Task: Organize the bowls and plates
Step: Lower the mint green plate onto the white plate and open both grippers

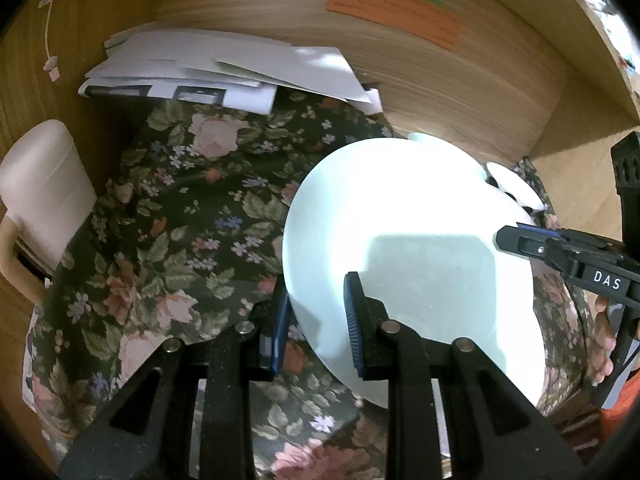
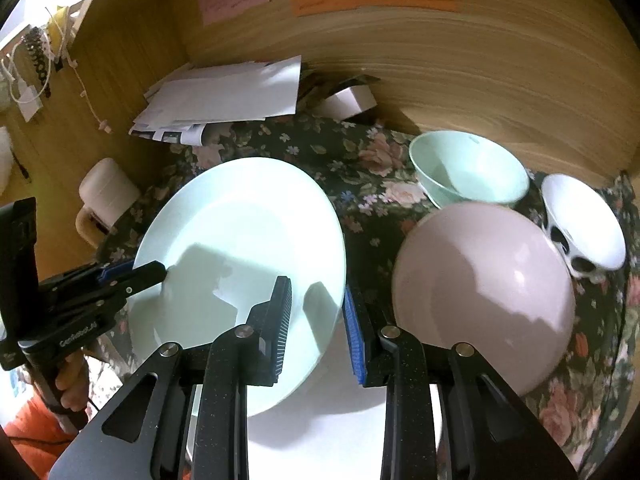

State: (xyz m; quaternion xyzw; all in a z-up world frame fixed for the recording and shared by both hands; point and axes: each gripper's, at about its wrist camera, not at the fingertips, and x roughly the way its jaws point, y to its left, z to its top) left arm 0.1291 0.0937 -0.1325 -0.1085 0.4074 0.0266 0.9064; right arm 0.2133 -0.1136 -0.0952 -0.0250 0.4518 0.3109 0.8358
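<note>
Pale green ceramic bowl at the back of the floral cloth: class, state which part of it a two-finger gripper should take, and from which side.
Best grip the pale green ceramic bowl at its left rim, from above, one finger inside, one outside. It stands upright and open; the pink round plate hides its near edge and the white black-spotted bowl crowds its right.

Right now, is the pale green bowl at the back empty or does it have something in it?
Empty: the green bowl stands upright on the floral cloth, and its visible inside is bare.

A pale green plate point(image 2: 248, 240) is tilting above the floral cloth; nearby are sitting a pink plate point(image 2: 484, 296), green bowl point(image 2: 468, 168) and white bowl point(image 2: 584, 224).
</note>
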